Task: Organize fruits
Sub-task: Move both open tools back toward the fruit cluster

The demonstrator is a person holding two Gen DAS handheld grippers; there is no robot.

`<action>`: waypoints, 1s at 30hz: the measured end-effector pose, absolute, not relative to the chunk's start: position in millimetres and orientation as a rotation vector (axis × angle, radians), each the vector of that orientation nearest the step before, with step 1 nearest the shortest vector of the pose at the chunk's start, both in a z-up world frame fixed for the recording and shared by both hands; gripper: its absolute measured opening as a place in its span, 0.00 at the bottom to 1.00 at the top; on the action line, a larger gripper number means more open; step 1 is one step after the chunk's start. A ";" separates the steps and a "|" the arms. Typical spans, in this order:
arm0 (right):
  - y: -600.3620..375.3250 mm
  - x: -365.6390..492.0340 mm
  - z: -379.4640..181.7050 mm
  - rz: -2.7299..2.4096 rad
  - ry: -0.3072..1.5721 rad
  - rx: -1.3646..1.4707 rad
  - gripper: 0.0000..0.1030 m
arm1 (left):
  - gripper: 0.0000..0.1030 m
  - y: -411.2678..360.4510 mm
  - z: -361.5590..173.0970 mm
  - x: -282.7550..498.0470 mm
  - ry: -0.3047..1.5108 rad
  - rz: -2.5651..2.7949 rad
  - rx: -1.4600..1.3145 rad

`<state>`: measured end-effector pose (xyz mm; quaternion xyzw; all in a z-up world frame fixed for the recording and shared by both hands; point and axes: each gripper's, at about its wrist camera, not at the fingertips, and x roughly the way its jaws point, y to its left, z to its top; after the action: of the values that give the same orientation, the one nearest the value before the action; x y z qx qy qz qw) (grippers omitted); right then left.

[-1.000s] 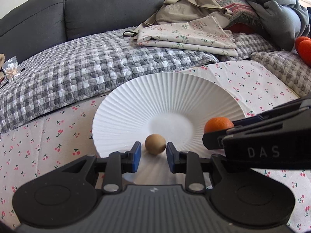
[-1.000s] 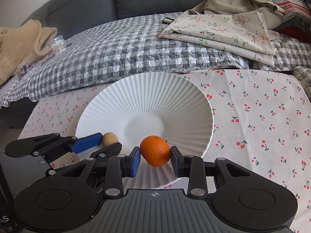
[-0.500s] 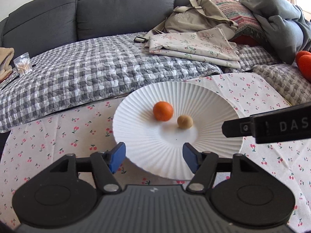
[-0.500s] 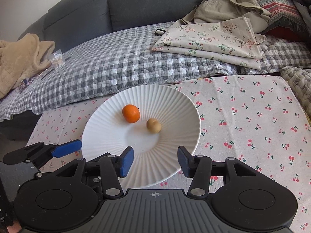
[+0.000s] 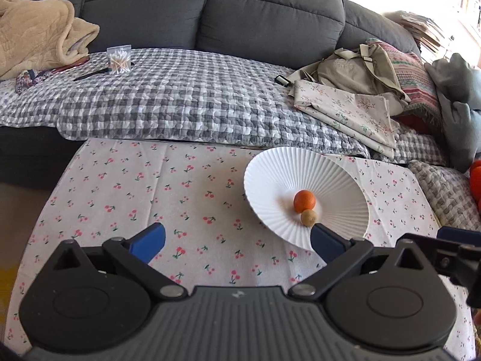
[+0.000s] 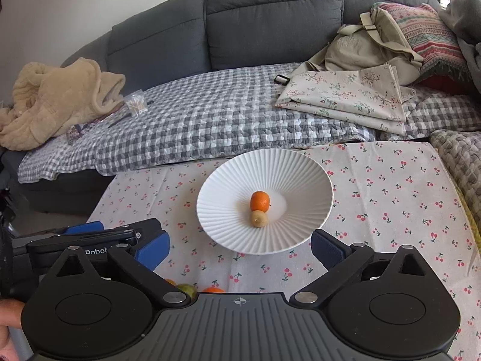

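Two fruits sit in the white ribbed plate [image 6: 300, 162]: a mandarin [image 6: 260, 201] and a small tan fruit [image 6: 258, 219], maybe a longan or kiwi, can't tell. They touch each other near the plate's centre. Plate is on the cherry-print cloth [image 6: 390, 198] over the worktop, just in front of the grey checked quilt [image 6: 210, 126] on the sofa

Left claw [image 5: 237, 242]: jaws opening, wide apart, nothing between them, only cloth below. Right claw [image 6: 240, 248]: same, jaws opening, empty, near rim of the plate between the pads in view but not touched

Judgement: this pair is placed, step in hand is going for the next fruit. More fruit [image 6: 192, 289] peeks out under the right claw's body at the near edge, orange and greenish pieces, mostly hidden. Orange-red fruit [image 5: 475, 177] also at the far right edge of the left view

How to do it well:
- clear the plate rim before swinging, it flares out and a bump would likely roll both fruits
- jaws fully apart before descending, centre the fruit between the pads
- close gently, round fruit squirts out if gripped off-centre
- drop the next ones beside the pair, not on top
- keep the two claws apart, they're working close together here
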<state>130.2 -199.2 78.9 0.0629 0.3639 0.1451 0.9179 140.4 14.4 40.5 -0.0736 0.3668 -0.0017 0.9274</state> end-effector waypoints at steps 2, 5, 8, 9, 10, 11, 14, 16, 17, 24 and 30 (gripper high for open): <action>-195.6 118.6 80.7 0.302 0.759 0.132 1.00 | 0.99 17.5 44.1 125.1 0.745 -0.005 -0.137; -190.7 104.0 76.4 0.301 0.798 0.122 1.00 | 0.99 21.8 47.8 106.5 0.733 0.035 -0.118; -187.2 89.7 70.8 0.299 0.806 0.094 1.00 | 0.99 25.4 47.4 94.8 0.742 0.065 -0.081; -186.1 85.8 68.3 0.299 0.808 0.083 1.00 | 0.99 26.8 46.0 91.9 0.747 0.075 -0.076; -185.6 82.0 65.6 0.302 0.809 0.075 1.00 | 0.99 28.4 44.0 88.7 0.750 0.087 -0.070; -184.8 78.5 62.4 0.306 0.811 0.064 1.00 | 0.99 29.4 41.6 86.3 0.758 0.096 -0.066; -181.0 71.6 52.5 0.300 0.829 0.011 1.00 | 0.99 31.9 36.1 83.9 0.790 0.084 -0.062; -179.3 68.2 48.5 0.301 0.832 -0.014 1.00 | 0.99 31.8 34.2 80.9 0.787 0.086 -0.040; -178.6 66.2 47.0 0.302 0.830 -0.023 1.00 | 0.99 31.6 33.8 79.1 0.782 0.089 -0.031; -182.9 62.0 42.2 0.272 0.825 -0.065 1.00 | 0.99 34.9 22.2 74.9 0.796 0.081 0.007; -210.1 76.9 32.3 0.182 0.866 0.047 1.00 | 0.96 44.3 11.2 74.7 0.829 0.068 -0.019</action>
<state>76.9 -210.1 32.3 0.0227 0.4188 0.0880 0.9035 74.7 44.3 11.2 -0.0091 0.4029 0.0332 0.9146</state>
